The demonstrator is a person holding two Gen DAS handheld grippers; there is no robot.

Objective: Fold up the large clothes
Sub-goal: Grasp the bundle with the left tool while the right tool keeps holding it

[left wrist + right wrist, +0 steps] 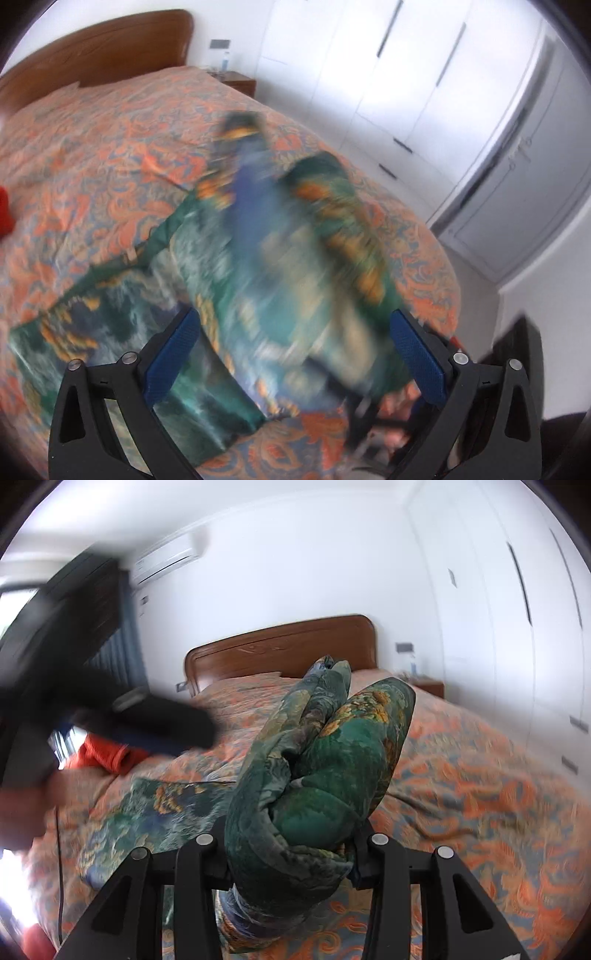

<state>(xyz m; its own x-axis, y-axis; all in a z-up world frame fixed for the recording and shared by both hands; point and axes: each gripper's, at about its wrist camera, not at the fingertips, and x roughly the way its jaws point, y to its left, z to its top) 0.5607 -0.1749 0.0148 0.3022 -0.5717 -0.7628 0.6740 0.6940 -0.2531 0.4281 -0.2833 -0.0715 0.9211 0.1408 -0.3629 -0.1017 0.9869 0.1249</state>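
A large green garment [221, 280] with blue, white and orange print lies partly spread on the bed [110, 147], its right part lifted and blurred. My left gripper [291, 332] is open above it, blue pads [173, 354] wide apart, holding nothing. My right gripper [291, 849] is shut on a thick bunched fold of the same garment [317, 760], held up above the bed; its fingertips are hidden by the cloth. The left gripper [122, 709] shows blurred at the left of the right wrist view.
The bed has an orange patterned cover [480, 775] and a wooden headboard [280, 646]. A red-orange cloth [103, 753] lies at the bed's left side. White wardrobes [406, 74] and a nightstand [240, 79] stand beyond the bed.
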